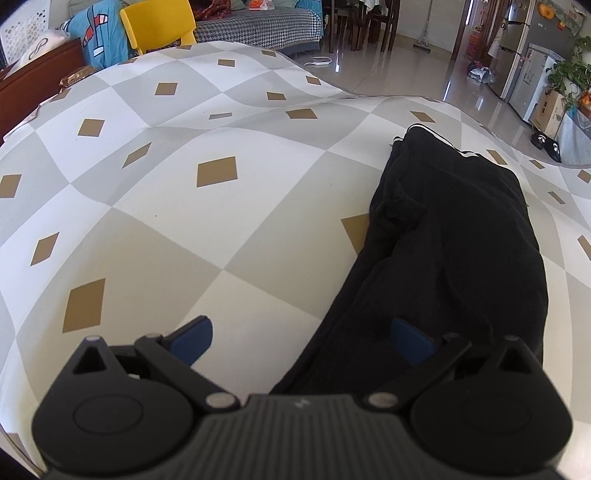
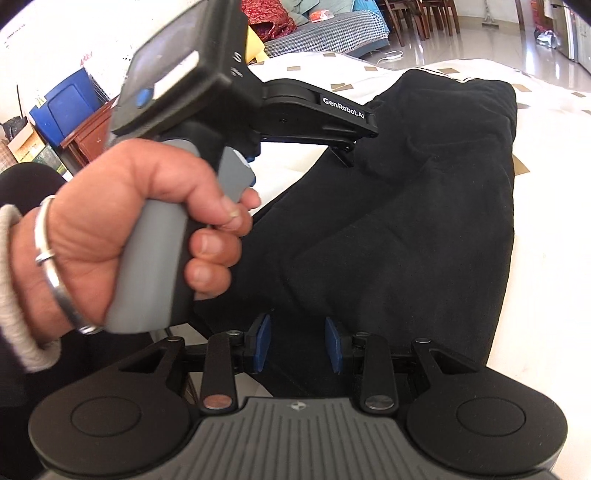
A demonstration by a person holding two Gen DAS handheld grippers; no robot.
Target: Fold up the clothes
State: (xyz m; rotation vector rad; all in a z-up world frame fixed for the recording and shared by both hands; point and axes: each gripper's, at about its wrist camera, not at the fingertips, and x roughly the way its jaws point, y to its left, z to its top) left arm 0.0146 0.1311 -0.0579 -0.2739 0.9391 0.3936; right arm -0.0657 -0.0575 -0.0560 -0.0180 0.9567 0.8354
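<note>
Black trousers (image 1: pixel 450 240) with a white stripe at their far end lie folded lengthwise on the checked tablecloth (image 1: pixel 184 221). My left gripper (image 1: pixel 303 341) is wide open. Its right finger (image 1: pixel 412 345) hovers over the near left edge of the trousers and its left finger (image 1: pixel 195 338) over bare cloth. In the right wrist view a hand (image 2: pixel 122 229) holds the left gripper (image 2: pixel 345 155) above the trousers (image 2: pixel 417 236). My right gripper (image 2: pixel 297 345) stands partly open at the near end of the trousers, its blue pads (image 2: pixel 260 343) apart with black fabric showing in the gap.
The table (image 1: pixel 332 94) ends at the far side and right, with a tiled floor (image 1: pixel 406 66) beyond. A yellow chair (image 1: pixel 159 26) stands behind the table at the far left. A wooden cabinet (image 2: pixel 92 133) and a blue box (image 2: pixel 70 107) stand at the left.
</note>
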